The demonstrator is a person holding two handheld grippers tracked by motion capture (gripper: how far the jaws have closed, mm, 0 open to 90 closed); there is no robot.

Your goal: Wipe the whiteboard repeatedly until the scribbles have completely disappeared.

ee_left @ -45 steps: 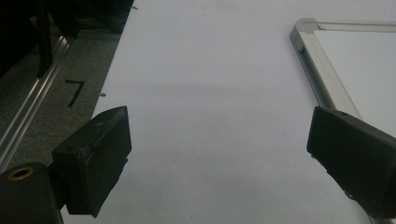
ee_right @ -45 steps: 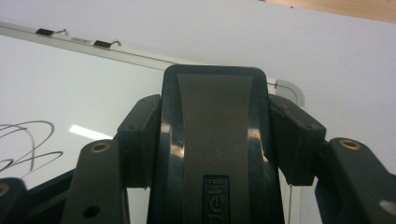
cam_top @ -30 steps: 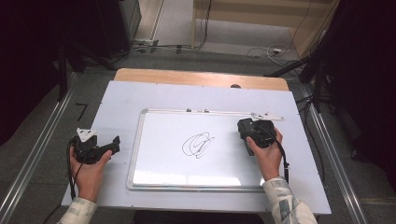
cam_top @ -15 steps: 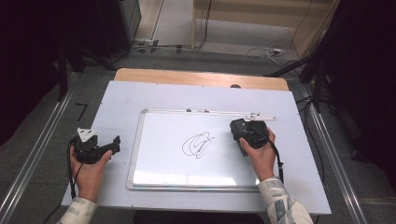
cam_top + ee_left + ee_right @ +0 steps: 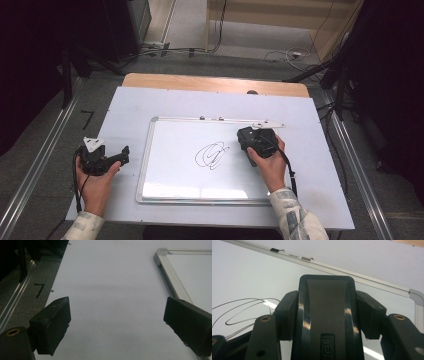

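A whiteboard (image 5: 175, 170) with a metal frame lies flat on the white table, and a black pen scribble (image 5: 212, 155) sits near its middle. My right gripper (image 5: 252, 141) hovers over the board's upper right part, just right of the scribble. In the right gripper view the right gripper (image 5: 327, 315) is shut on a black eraser (image 5: 326, 297) whose grey face points toward the board. My left gripper (image 5: 121, 154) rests on the table left of the board. Its jaws stand wide open in the left gripper view (image 5: 117, 322), with bare table between them.
The whiteboard's frame corner (image 5: 162, 255) lies just right of the left gripper. Two small clips (image 5: 210, 118) sit on the board's top rail. A wooden strip (image 5: 210, 82) borders the table's far edge. Metal rails and cables run along the floor on both sides.
My right gripper has slid left across the board with the eraser, closer to the scribble. The left gripper has stayed put.
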